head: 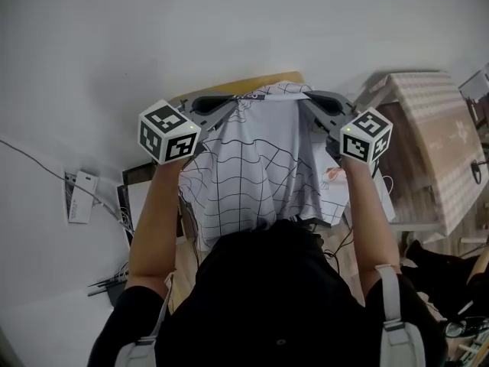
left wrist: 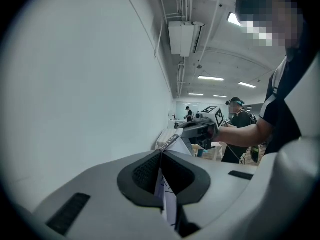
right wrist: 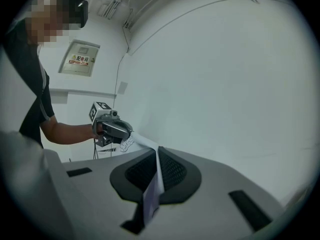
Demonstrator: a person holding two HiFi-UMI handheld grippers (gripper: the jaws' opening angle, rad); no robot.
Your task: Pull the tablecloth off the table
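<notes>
Both grippers are up at chest height and the cloth point(head: 256, 167) is stretched between them, white with a black grid, hanging down against the person's front! The left gripper point(head: 233, 100) has its jaws pinched tight on one top corner, and its own view shows a thin fold of fabric squeezed between the pads. The right gripper point(head: 309, 96) is clamped the same way on the other corner, fingers together with only cloth in the seam. Just past the taut top edge a bare strip of the wooden table point(head: 275, 78) peeks out, so I'd call the pull very nearly finished. The bottom hem drops out of sight behind the person's dark shirt, so whether it is trailing on anything can't be told. What looks left is to draw the sheet clear and put it somewhere. Room is tight ahead, with the wall point(head: 229, 21) right beyond the table. To the right stands a second table point(head: 435, 128), and cables point(head: 46, 170) run along the left. Toward the body looks like the open way out.
</notes>
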